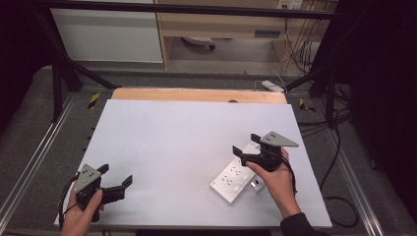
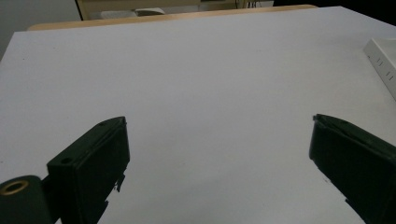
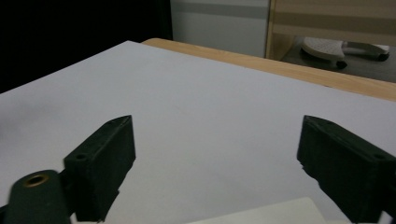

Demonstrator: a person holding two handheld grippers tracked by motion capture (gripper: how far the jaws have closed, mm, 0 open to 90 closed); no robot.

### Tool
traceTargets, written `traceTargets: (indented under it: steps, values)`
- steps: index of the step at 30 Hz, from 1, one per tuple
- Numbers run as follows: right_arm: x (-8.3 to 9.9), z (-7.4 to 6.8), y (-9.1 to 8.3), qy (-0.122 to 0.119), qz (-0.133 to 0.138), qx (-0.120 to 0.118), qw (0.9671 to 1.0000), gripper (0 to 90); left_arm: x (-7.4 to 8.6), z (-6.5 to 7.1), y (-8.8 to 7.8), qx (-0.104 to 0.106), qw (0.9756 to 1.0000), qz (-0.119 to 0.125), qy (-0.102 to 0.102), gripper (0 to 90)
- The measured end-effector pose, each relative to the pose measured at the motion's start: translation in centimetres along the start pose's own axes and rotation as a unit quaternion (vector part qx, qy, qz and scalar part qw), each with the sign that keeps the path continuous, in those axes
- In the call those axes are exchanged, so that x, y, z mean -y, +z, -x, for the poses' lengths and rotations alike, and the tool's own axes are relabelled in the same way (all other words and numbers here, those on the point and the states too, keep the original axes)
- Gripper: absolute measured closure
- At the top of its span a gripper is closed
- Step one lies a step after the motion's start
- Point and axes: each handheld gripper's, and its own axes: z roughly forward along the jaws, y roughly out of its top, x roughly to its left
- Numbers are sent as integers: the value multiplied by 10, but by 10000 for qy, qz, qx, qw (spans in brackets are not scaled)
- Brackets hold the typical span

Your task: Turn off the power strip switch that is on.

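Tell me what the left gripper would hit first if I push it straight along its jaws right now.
Probably nothing: ahead of the left gripper lies bare white table to its far edge. The white power strip sits off to the side, though depth is unclear.

Your left hand comes in from the bottom and grips the left gripper from behind. Its two black jaws stand wide apart with nothing between them, and its grey plate sits on top, just behind the jaws. Your right hand wraps around the back of the right gripper. Those jaws are spread wide too and hold nothing. A dark sleeve covers your right forearm, behind that hand.
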Motion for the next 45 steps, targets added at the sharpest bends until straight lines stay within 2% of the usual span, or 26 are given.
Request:
traceTargets:
  steps: [7,13,22,32,37,40,45]
  values:
    - [-3,5,-9,-30,192,190,9996,21,0,0,0,-6,10000,7,6,49]
    - [-4,8,-17,-114,460,394,9981,28,0,0,-1,-4,10000,13,2,49]
    - [-6,14,-29,-195,587,530,9967,46,0,0,-1,-4,10000,16,3,49]
    - [-5,20,-47,-351,830,785,9928,18,0,1,-2,10,10000,30,-7,49]
    - [1,25,-58,-322,921,848,9916,18,0,1,-2,11,10000,42,-4,49]
    - [8,27,-65,-401,914,910,9908,18,0,1,-2,12,10000,45,-8,49]
    - [20,31,-78,-402,886,946,9907,18,0,1,-2,17,10000,52,5,49]
